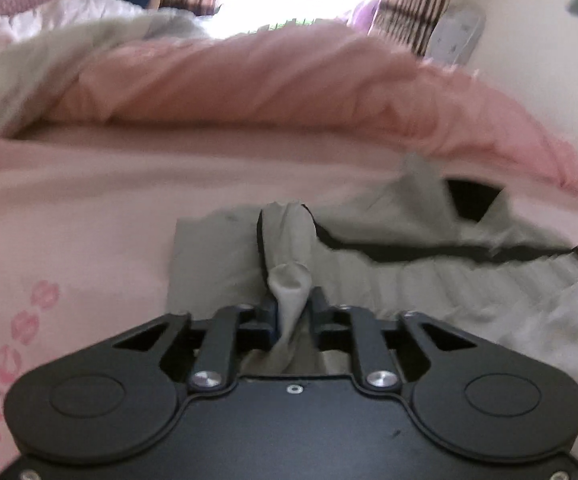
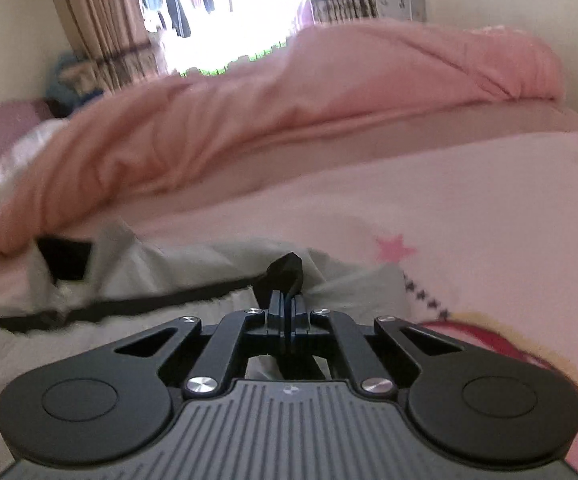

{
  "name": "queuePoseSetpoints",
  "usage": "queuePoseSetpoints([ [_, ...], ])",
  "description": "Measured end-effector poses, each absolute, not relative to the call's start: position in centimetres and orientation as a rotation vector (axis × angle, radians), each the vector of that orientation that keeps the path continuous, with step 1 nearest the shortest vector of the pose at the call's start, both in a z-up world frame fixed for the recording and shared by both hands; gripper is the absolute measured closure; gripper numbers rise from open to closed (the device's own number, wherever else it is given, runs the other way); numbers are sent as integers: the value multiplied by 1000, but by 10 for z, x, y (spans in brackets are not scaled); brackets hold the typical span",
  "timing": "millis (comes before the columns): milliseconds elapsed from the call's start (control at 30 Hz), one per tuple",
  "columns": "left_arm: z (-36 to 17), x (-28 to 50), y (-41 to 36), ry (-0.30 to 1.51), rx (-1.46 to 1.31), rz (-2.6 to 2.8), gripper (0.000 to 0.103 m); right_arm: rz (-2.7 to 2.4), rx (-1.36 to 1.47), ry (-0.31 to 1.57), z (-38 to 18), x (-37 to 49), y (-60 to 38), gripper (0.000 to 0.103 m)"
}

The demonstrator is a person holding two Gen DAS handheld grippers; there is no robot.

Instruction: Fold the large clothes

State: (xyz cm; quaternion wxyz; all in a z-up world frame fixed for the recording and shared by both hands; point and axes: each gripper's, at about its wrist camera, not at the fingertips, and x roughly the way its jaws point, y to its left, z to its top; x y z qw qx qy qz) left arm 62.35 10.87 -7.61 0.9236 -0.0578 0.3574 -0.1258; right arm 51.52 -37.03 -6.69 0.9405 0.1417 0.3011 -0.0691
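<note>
A large light grey garment [image 1: 429, 276] with black trim lies on a pale pink bed sheet [image 1: 89, 208]. My left gripper [image 1: 291, 304] is shut on a bunched fold of the grey cloth, which rises between its fingers. In the right wrist view the same garment [image 2: 193, 268] spreads to the left. My right gripper [image 2: 287, 300] is shut on its black trimmed edge [image 2: 287, 270], which sticks up past the fingertips. A black band [image 2: 129, 302] runs left along the garment.
A rumpled pink quilt [image 1: 289, 76] lies across the bed behind the garment, also in the right wrist view [image 2: 289, 104]. A bright window [image 2: 229, 8] with striped curtains is at the back. The sheet carries a pink star [image 2: 395, 248] and pink lettering [image 1: 21, 340].
</note>
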Motion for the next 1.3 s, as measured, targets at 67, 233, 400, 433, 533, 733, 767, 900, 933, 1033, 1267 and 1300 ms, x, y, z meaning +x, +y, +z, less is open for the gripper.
queuePoseSetpoints([
  [67, -82, 626, 112, 716, -133, -263, 67, -136, 319, 599, -68, 512, -375, 100],
  [233, -52, 609, 119, 718, -155, -177, 55, -157, 311, 510, -39, 470, -368, 79],
  [400, -15, 543, 89, 661, -126, -328, 44, 22, 237, 479, -16, 395, -316, 79],
  [433, -13, 527, 80, 646, -114, -360, 42, 53, 215, 482, -17, 379, -304, 79],
  [533, -20, 483, 50, 625, -73, -426, 33, 90, 155, 512, -29, 347, -272, 79],
  [733, -74, 460, 26, 763, -34, -335, 35, 32, 115, 611, -68, 330, -264, 79],
  [767, -82, 459, 29, 780, -17, -310, 34, 20, 118, 610, -72, 327, -269, 84],
  [900, -94, 451, 43, 762, -23, -298, 36, -69, 120, 601, -83, 313, -293, 90],
  [933, -94, 449, 44, 758, -21, -292, 36, -76, 147, 596, -85, 310, -300, 94],
  [1033, -90, 442, 50, 764, -27, -263, 36, -97, 188, 598, -84, 299, -319, 102],
  [1267, -87, 431, 114, 819, -72, -101, 35, -141, 156, 657, -79, 292, -331, 99],
  [1300, -83, 431, 121, 824, -109, -109, 36, -144, 170, 657, -74, 292, -330, 96],
])
